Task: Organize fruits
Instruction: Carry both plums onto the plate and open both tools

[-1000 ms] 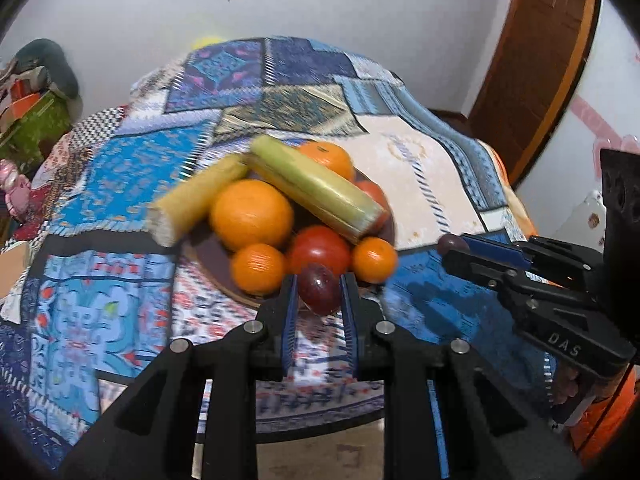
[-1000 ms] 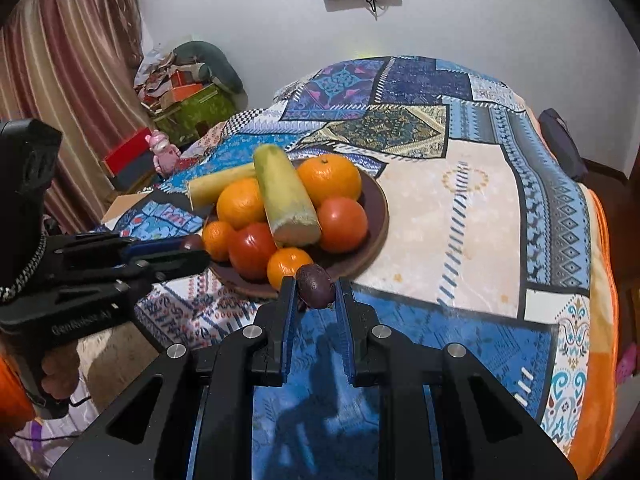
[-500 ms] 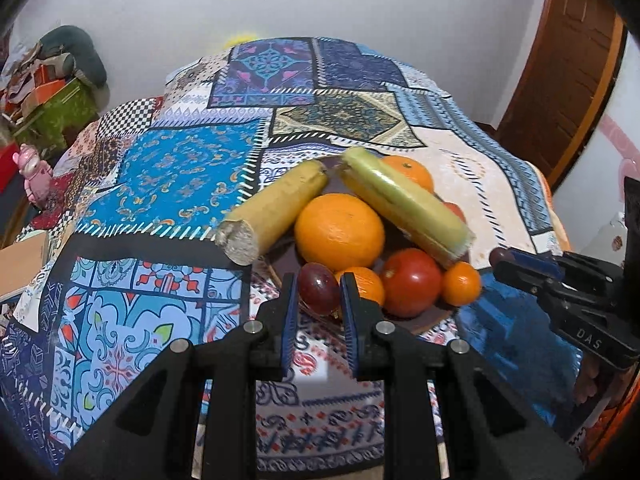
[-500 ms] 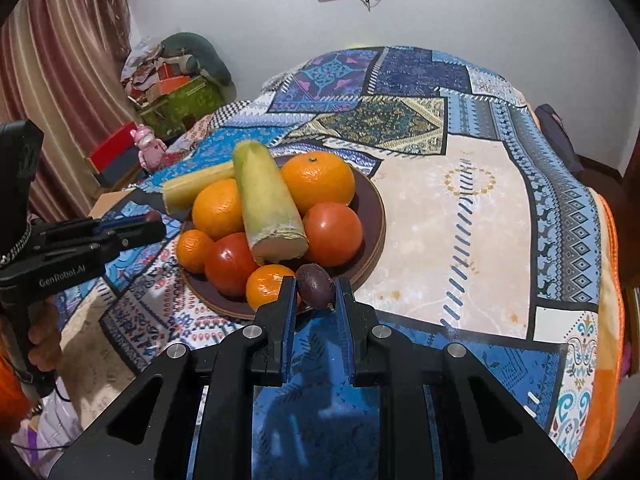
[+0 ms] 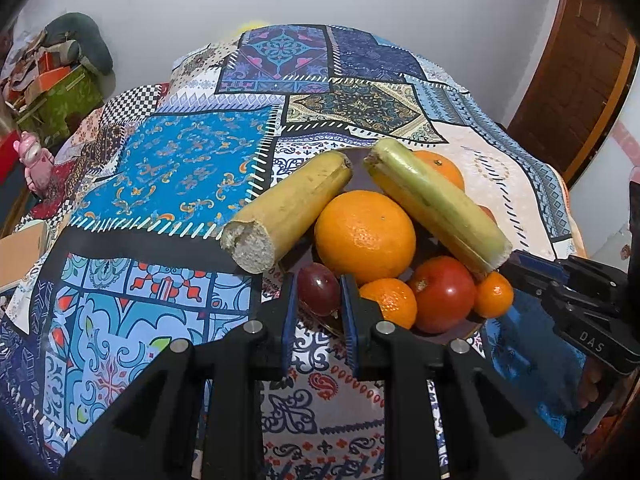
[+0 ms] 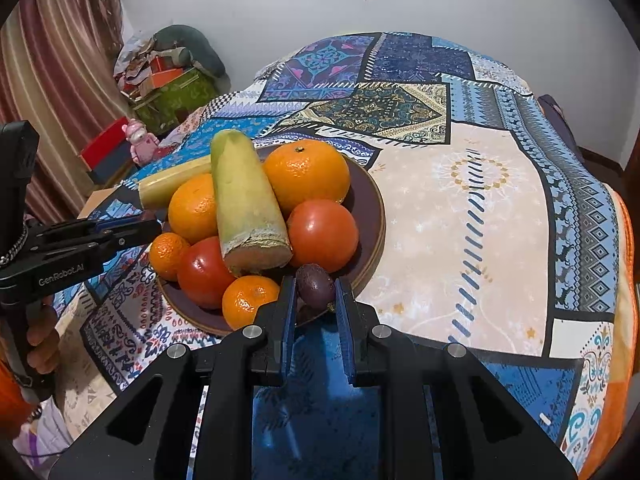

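A dark round plate (image 6: 370,200) on the patchwork cloth holds oranges (image 6: 306,174), tomatoes (image 6: 322,234), small mandarins (image 6: 248,300) and two yellow-green cut stalks (image 6: 246,208). My left gripper (image 5: 318,294) is shut on a dark purple passion fruit (image 5: 318,288), held at the plate's near left edge, under the yellow stalk (image 5: 288,210) and beside the big orange (image 5: 364,232). My right gripper (image 6: 315,292) is shut on a second purple passion fruit (image 6: 314,284), held over the plate's near right rim, beside a tomato. The left gripper also shows in the right wrist view (image 6: 148,228).
The patchwork tablecloth (image 6: 460,208) covers a round table. Boxes and clutter (image 6: 168,80) and a pink toy (image 6: 140,140) stand at the far left by a curtain. A wooden door (image 5: 572,68) is at the right. The right gripper also shows at the left wrist view's right edge (image 5: 524,264).
My left gripper has moved left around the plate and in toward its edge with the passion fruit. My right gripper has moved closer, bringing its passion fruit over the plate's rim.
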A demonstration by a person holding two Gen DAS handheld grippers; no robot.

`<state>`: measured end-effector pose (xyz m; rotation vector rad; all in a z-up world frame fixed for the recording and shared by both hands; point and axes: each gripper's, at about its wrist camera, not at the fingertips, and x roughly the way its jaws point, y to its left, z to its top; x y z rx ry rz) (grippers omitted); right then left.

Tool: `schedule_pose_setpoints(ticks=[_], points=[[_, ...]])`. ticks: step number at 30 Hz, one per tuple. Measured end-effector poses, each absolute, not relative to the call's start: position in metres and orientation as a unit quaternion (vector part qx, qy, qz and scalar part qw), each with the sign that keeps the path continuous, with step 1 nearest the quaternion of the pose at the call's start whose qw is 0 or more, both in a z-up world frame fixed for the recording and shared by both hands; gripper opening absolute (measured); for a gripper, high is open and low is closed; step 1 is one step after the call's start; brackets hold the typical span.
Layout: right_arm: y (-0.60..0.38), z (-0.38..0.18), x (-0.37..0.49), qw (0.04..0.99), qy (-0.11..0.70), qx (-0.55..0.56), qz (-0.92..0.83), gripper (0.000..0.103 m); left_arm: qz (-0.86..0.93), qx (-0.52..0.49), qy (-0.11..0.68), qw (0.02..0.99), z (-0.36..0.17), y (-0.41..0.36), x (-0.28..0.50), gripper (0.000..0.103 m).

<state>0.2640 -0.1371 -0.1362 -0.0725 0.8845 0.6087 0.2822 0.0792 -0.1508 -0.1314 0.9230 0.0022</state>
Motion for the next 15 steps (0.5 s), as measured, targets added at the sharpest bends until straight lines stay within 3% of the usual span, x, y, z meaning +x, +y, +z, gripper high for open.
schedule_pose_setpoints(ticks=[10,15], points=[[-0.1405,-0.1437,0.2713,0.851,0.432,-0.015,0.297,0.018,0.0,-0.067,0.461,0.885,-0.1596,0.0782,0.2867,0.021],[-0.1426,-0.1434,0.2705,0.849,0.436,-0.011,0.298,0.019,0.006,-0.073,0.465,0.882,-0.1619,0.0809,0.2889,0.028]])
